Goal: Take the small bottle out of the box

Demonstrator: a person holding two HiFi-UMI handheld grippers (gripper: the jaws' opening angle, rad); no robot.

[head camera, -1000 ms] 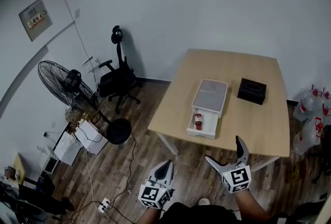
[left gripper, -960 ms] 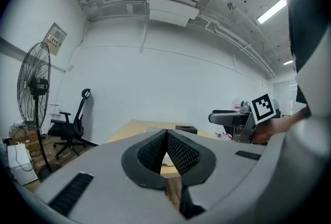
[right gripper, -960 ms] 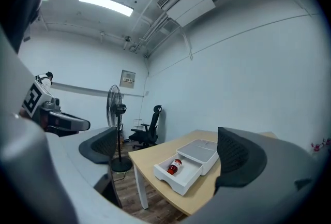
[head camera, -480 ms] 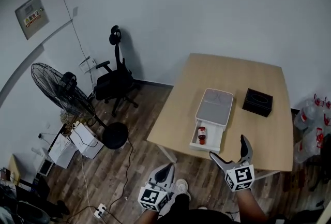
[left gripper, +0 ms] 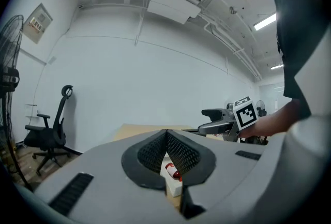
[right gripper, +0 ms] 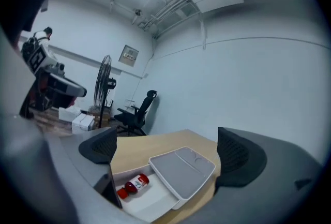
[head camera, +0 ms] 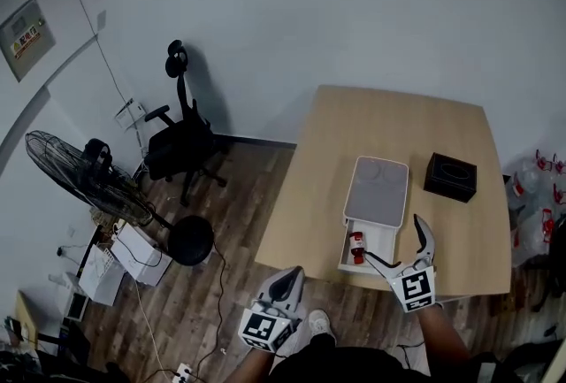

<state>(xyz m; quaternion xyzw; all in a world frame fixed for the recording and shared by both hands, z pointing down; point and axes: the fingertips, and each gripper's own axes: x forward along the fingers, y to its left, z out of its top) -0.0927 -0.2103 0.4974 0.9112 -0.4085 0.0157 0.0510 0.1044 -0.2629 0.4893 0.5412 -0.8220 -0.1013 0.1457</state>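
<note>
A small red bottle [head camera: 356, 247] with a white label lies on its side in the pulled-out drawer of a white box [head camera: 378, 192] near the table's front edge. My right gripper [head camera: 394, 241] is open just right of the drawer, one fingertip close beside the bottle. In the right gripper view the bottle [right gripper: 133, 185] lies low between the spread pads, in front of the box lid [right gripper: 182, 165]. My left gripper [head camera: 288, 276] is shut and empty, off the table's front-left corner. The left gripper view shows the bottle [left gripper: 171, 170] just under its closed tips.
A black box [head camera: 450, 177] sits on the wooden table [head camera: 389, 125] to the right of the white box. On the wood floor to the left stand an office chair [head camera: 180, 139], a round stool [head camera: 188, 241] and a fan [head camera: 78, 179]. Water bottles [head camera: 533, 200] cluster at the far right.
I have come closer to the table. My right gripper has moved forward to the open drawer, next to the bottle. The left gripper stays shut, below the table edge.
</note>
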